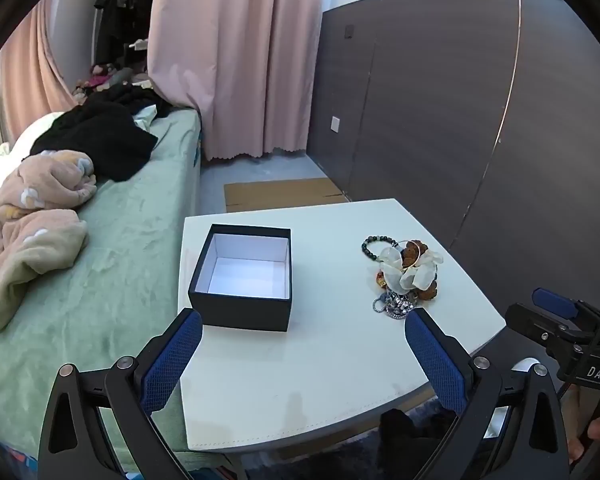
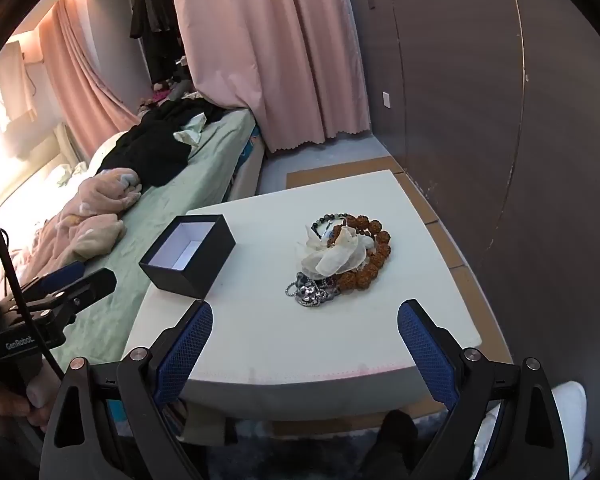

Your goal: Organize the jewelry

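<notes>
silver chain (image 2: 310,294) details too small, brown beads (image 2: 366,256) partly under white scrunchie (image 2: 340,258)

Left gripper (image 1: 303,352), right gripper (image 2: 305,346): black frames, blue mesh pads, silver screws, black cable.

Black box (image 1: 242,280), white inside; white table (image 1: 320,360); pink curtain (image 1: 236,60); green bedsheet (image 1: 112,272); brown bead bracelet (image 2: 370,260).

Both grippers' fingers (image 1: 172,360) spread wide
</notes>
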Demonstrator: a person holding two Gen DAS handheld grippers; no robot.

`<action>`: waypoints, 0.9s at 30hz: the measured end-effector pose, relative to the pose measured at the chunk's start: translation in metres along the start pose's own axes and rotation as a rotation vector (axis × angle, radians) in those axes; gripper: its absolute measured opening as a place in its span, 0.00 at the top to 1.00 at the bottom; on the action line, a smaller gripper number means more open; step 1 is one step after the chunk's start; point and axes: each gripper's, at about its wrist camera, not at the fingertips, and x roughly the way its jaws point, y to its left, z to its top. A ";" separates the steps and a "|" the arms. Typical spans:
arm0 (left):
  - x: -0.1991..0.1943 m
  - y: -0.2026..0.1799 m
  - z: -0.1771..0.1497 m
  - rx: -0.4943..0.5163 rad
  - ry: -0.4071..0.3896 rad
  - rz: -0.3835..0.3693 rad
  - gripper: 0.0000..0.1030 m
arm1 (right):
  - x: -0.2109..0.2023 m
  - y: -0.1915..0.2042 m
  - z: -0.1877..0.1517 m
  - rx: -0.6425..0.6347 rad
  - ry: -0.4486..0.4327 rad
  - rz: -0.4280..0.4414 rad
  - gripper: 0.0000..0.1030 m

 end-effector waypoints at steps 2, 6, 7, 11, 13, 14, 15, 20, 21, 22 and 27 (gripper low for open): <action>0.000 -0.001 0.000 -0.003 -0.005 -0.001 0.01 | 0.000 0.000 0.000 0.002 -0.002 0.002 0.09; 0.001 0.003 -0.005 -0.002 -0.009 0.004 0.02 | -0.001 0.001 -0.001 0.002 -0.005 0.002 0.09; 0.001 0.003 -0.006 -0.003 -0.008 0.003 0.02 | -0.001 0.001 0.000 0.003 -0.006 0.004 0.09; 0.001 0.002 -0.005 -0.005 -0.007 0.000 0.02 | -0.002 -0.001 0.001 0.010 -0.006 0.008 0.09; -0.002 0.004 -0.005 0.000 -0.012 -0.006 0.02 | 0.004 0.001 -0.001 0.007 -0.006 0.003 0.09; -0.003 0.004 -0.005 0.000 -0.013 -0.009 0.02 | 0.004 -0.001 -0.001 0.008 -0.005 0.004 0.09; -0.003 0.005 -0.005 -0.001 -0.013 -0.013 0.02 | 0.005 -0.002 -0.001 0.010 -0.004 0.005 0.09; -0.007 0.011 -0.005 -0.017 -0.014 -0.027 0.02 | 0.003 -0.002 0.001 0.008 -0.012 0.003 0.09; -0.009 0.013 -0.005 -0.020 -0.016 -0.029 0.02 | 0.001 -0.002 0.003 0.008 -0.013 0.001 0.09; -0.010 0.014 -0.005 -0.023 -0.019 -0.034 0.02 | 0.002 -0.002 0.003 0.009 -0.014 0.000 0.09; -0.005 0.006 -0.001 -0.031 -0.024 -0.034 0.02 | -0.001 0.001 0.000 0.004 -0.021 -0.004 0.09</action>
